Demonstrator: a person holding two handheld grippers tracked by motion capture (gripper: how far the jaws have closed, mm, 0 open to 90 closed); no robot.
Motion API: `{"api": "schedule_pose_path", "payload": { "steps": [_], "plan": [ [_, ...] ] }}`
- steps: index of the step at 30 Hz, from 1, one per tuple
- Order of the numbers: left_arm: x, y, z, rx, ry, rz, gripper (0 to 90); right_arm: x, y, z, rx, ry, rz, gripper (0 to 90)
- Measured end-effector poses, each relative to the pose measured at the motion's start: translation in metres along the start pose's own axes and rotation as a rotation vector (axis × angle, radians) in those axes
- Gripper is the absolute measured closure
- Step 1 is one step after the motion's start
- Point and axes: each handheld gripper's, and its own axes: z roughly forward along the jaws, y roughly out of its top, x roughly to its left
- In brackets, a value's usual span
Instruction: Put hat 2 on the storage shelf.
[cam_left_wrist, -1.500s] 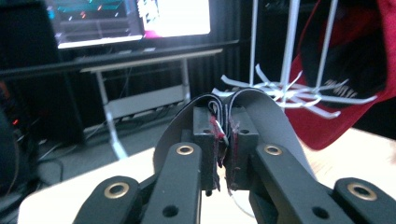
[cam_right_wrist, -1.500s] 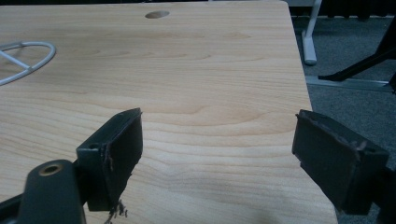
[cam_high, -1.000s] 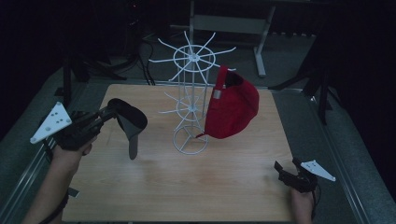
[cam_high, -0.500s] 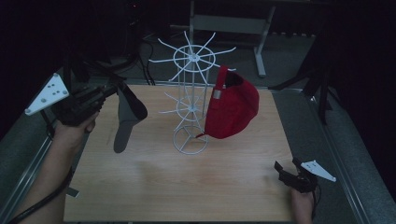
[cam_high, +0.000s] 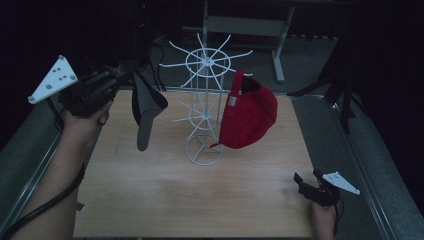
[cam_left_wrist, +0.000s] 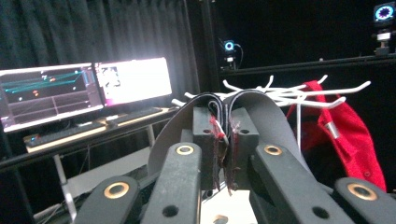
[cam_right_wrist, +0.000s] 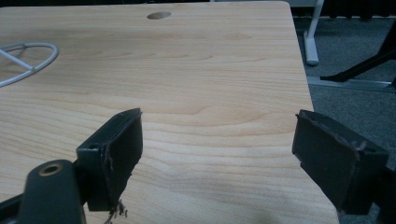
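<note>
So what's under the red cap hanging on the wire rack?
Beneath the red cap there is bare wooden table, with the wire rack's ring base beside it. The hook holding the cap is covered by the cap itself.

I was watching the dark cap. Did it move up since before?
Yes. The dark cap, pinched in the left gripper, has risen and gone farther back, closer to the top ring of the white wire rack.

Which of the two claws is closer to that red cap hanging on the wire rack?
The left claw. It is up beside the rack, holding a dark cap, left of the red cap. The right claw sits low at the table's near right corner.
</note>
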Motion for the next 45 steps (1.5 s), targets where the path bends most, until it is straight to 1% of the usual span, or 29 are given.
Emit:
{"api": "schedule_pose_path", "payload": {
  "steps": [2, 3, 5, 7, 8, 12, 15, 16, 21, 22, 25, 29, 31, 34, 38, 39, 40, 41, 43, 45],
  "plan": [
    [-0.002, 0.004, 0.003, -0.002, -0.002, 0.011, 85.4, 0.000, 0.000, 0.000, 0.002, 0.000, 0.000, 15.9],
    [-0.002, 0.007, 0.005, -0.002, -0.006, 0.007, 85.4, 0.000, 0.000, 0.000, 0.002, 0.000, 0.000, 15.9],
    [-0.003, 0.011, 0.010, 0.003, 0.000, 0.018, 85.4, 0.000, 0.000, 0.000, -0.001, 0.001, 0.002, 15.9],
    [-0.003, 0.012, 0.012, 0.005, -0.005, 0.018, 85.4, 0.000, 0.000, 0.000, 0.000, 0.001, 0.003, 16.0],
    [-0.004, 0.015, 0.017, 0.010, -0.002, 0.029, 85.4, 0.000, 0.000, 0.000, 0.000, 0.001, 0.003, 15.9],
    [-0.005, 0.021, 0.028, 0.026, -0.005, 0.046, 85.4, 0.000, 0.000, 0.000, -0.001, 0.003, 0.005, 16.0],
    [-0.005, 0.027, 0.037, 0.042, 0.003, 0.064, 85.4, -0.001, 0.000, 0.000, 0.000, 0.003, 0.005, 15.9],
    [-0.005, 0.028, 0.039, 0.042, 0.000, 0.062, 85.4, -0.001, 0.000, 0.000, 0.000, 0.004, 0.004, 15.9],
    [-0.005, 0.036, 0.053, 0.061, 0.007, 0.088, 85.4, -0.001, 0.000, 0.000, -0.001, 0.006, 0.006, 15.9],
    [-0.004, 0.036, 0.055, 0.061, 0.007, 0.086, 85.3, -0.001, 0.000, 0.000, -0.001, 0.006, 0.006, 15.9],
    [-0.004, 0.035, 0.061, 0.058, 0.009, 0.076, 85.3, -0.001, 0.000, 0.000, -0.002, 0.008, 0.009, 16.0],
    [-0.002, 0.029, 0.067, 0.079, 0.015, 0.066, 85.3, -0.002, 0.000, -0.001, -0.004, 0.011, 0.012, 15.9],
    [-0.001, 0.025, 0.070, 0.101, 0.026, 0.070, 85.3, -0.002, 0.000, -0.001, -0.005, 0.011, 0.011, 15.9],
    [0.002, 0.019, 0.073, 0.120, 0.044, 0.052, 85.3, -0.002, 0.000, -0.001, -0.005, 0.011, 0.013, 16.0],
    [0.005, 0.012, 0.076, 0.136, 0.050, 0.032, 85.2, -0.002, 0.000, -0.001, -0.006, 0.011, 0.013, 16.0],
    [0.005, 0.012, 0.076, 0.136, 0.050, 0.032, 85.2, -0.002, 0.000, -0.001, -0.006, 0.011, 0.013, 16.0],
    [0.005, 0.009, 0.076, 0.145, 0.060, 0.041, 85.2, -0.002, 0.000, 0.000, -0.005, 0.012, 0.013, 16.0],
    [0.006, 0.008, 0.076, 0.147, 0.057, 0.035, 85.2, -0.002, 0.000, -0.001, -0.005, 0.011, 0.014, 16.0],
    [0.006, 0.006, 0.075, 0.159, 0.060, 0.040, 85.2, -0.002, 0.000, 0.000, -0.004, 0.012, 0.013, 15.9],
    [0.007, 0.004, 0.075, 0.173, 0.064, 0.036, 85.1, -0.002, 0.000, -0.001, -0.003, 0.012, 0.015, 15.9]
  ]
}}
